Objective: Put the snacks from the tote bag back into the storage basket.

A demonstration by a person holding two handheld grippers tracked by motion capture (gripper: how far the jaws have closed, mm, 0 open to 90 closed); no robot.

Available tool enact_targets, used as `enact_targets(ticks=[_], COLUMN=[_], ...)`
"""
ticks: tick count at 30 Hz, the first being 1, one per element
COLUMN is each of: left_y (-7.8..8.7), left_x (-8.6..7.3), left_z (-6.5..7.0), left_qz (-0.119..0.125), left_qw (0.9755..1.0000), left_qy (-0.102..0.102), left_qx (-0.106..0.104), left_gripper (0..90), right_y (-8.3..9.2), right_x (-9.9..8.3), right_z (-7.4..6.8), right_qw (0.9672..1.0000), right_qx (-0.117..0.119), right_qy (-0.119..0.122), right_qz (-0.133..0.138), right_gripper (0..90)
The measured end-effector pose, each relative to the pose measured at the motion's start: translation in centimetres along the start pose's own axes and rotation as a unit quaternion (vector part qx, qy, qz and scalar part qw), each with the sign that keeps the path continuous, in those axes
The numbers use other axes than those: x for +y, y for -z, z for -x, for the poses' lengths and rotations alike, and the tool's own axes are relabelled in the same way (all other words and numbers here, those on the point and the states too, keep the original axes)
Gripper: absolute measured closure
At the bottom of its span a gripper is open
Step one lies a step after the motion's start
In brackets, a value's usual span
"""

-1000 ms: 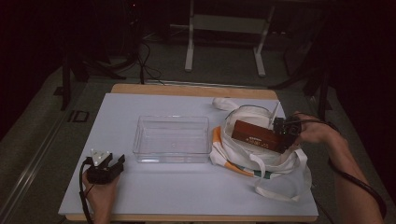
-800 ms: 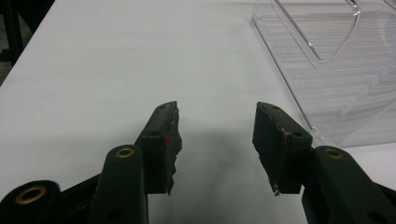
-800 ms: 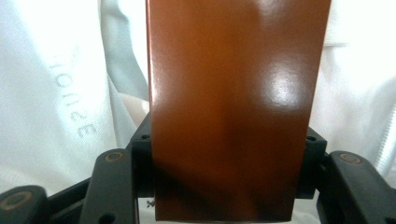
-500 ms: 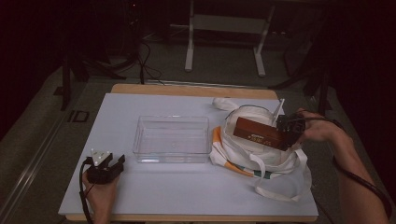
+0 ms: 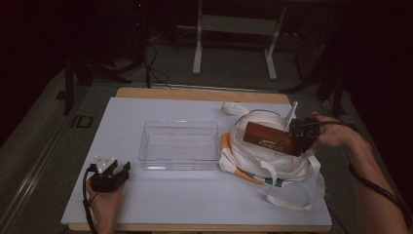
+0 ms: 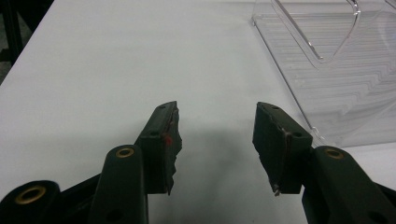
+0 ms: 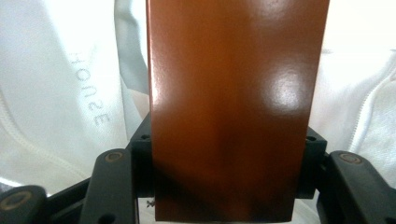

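Above one white tote bag (image 5: 263,161), the right gripper (image 5: 297,139) is clamping one brown box (image 5: 269,138); one clear tray (image 5: 179,145) is sitting empty, the left gripper (image 5: 117,173) gaping wide.

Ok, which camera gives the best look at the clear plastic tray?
The high view: the whole clear tray sits on the white table, between the left gripper and the bag. The left gripper view catches just one corner.
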State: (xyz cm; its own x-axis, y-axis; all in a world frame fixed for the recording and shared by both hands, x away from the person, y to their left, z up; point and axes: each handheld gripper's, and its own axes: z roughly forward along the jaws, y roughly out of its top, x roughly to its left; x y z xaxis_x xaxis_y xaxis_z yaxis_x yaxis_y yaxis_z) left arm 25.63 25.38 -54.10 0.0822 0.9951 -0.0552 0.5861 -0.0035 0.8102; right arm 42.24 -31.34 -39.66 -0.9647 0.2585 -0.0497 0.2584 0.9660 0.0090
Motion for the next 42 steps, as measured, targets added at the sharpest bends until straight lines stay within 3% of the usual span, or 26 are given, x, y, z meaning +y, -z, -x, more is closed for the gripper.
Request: enact_targets(ticks=[42], left_y=[0.0], left_x=[0.0], left_z=[0.0], left_qz=[-0.001], left_qw=[1.0000], left_qy=[0.001], left_qx=[-0.001], left_gripper=[51.3], right_y=[3.5], right_x=[1.6], right_z=[-0.8], right_qw=[0.9994], right_qx=[-0.013], right_qy=[0.027], right_qz=[0.016], right_gripper=[43.3])
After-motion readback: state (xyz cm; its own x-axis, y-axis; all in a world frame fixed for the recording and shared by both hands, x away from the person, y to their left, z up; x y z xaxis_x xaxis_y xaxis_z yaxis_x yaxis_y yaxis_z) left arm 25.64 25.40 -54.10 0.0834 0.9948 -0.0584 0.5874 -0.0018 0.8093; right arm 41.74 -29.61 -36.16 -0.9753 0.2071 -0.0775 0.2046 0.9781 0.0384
